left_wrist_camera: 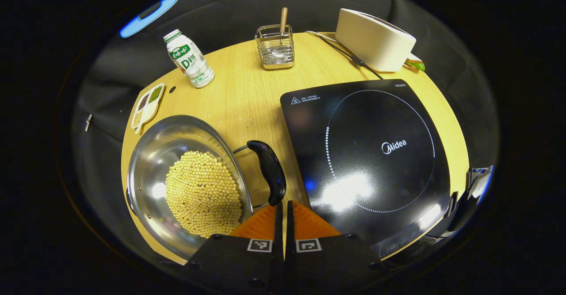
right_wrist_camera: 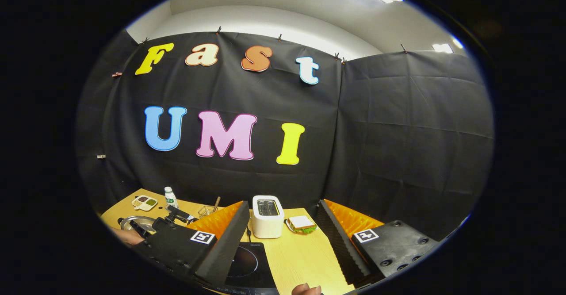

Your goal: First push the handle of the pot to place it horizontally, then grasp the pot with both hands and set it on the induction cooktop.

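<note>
In the left gripper view a steel pot [left_wrist_camera: 152, 162] holding yellow beans [left_wrist_camera: 203, 193] stands on the wooden table, left of the black induction cooktop [left_wrist_camera: 380, 153]. Its black handle [left_wrist_camera: 270, 171] sits on the pot's right side, running from far to near. My left gripper [left_wrist_camera: 283, 204] is shut with nothing between its fingers, its tips right at the handle's near end. In the right gripper view my right gripper [right_wrist_camera: 283, 204] is open and held high over the table, far from the pot [right_wrist_camera: 132, 221]. The left gripper [right_wrist_camera: 174, 237] and the hand holding it appear there at lower left.
At the table's back stand a white toaster [left_wrist_camera: 373, 40] with its cord, a wire utensil holder [left_wrist_camera: 275, 47] and a drink bottle [left_wrist_camera: 189, 59]. A small divided dish [left_wrist_camera: 148, 105] lies behind the pot. A sandwich plate [right_wrist_camera: 301, 223] sits beside the toaster [right_wrist_camera: 267, 215].
</note>
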A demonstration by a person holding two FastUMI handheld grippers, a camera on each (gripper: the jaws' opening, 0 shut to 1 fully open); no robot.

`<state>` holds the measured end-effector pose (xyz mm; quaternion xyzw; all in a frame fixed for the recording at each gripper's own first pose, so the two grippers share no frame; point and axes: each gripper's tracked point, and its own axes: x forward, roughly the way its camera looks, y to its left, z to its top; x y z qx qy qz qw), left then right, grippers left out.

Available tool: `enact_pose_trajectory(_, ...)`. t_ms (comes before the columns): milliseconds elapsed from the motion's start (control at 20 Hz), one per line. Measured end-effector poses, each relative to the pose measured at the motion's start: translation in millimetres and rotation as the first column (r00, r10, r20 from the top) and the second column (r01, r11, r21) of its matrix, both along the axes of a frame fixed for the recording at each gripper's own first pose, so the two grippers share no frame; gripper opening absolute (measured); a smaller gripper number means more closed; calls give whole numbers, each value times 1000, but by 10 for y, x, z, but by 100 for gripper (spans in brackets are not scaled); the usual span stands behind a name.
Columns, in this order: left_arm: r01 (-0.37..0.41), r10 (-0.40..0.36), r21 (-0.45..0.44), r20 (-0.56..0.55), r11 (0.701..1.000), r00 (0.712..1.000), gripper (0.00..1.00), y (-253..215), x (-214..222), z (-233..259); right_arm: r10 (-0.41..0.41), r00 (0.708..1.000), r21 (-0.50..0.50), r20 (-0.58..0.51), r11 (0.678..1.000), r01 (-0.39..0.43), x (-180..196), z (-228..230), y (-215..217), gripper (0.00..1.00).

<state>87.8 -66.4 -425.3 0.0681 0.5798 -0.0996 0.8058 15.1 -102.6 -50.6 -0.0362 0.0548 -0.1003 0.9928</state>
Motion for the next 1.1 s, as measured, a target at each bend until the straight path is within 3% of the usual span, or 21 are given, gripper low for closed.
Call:
enact_pose_trajectory(200, -16, 18, -45, 28, 999, 999, 5, -68, -98, 117, 11, 1000, 0, -8, 1000, -11, 1, -23, 60, 98)
enact_pose_trajectory(350, 16, -10, -124, 47, 992, 999, 5, -194, -260, 258, 24, 1000, 1, -13, 1000, -24, -1, -37, 151, 98)
enact_pose_trajectory(500, 41, -26, -150, 100, 988, 995, 24, -161, -389, 438, 51, 998, 10, -28, 999, -51, -24, -66, 277, 96)
enact_pose_trajectory(550, 49, -29, -155, 126, 987, 992, 37, -134, -408, 508, 62, 998, 14, -32, 998, -61, -26, -79, 321, 98)
enact_pose_trajectory(700, 74, -41, -129, 241, 989, 970, 50, 63, -412, 708, 105, 993, 24, -48, 994, -104, -18, -113, 519, 98)
enact_pose_trajectory(750, 59, -21, -132, 270, 989, 963, 62, 134, -420, 756, 131, 990, 32, -55, 991, -130, -21, -138, 622, 98)
enact_pose_trajectory(850, 16, 36, -166, 307, 986, 951, 69, 280, -452, 830, 173, 982, 42, -71, 985, -170, -13, -184, 794, 98)
enact_pose_trajectory(1100, -59, 129, -184, 398, 981, 908, 73, 909, -479, 1097, 307, 942, 116, -137, 949, -292, -15, -474, 1322, 98)
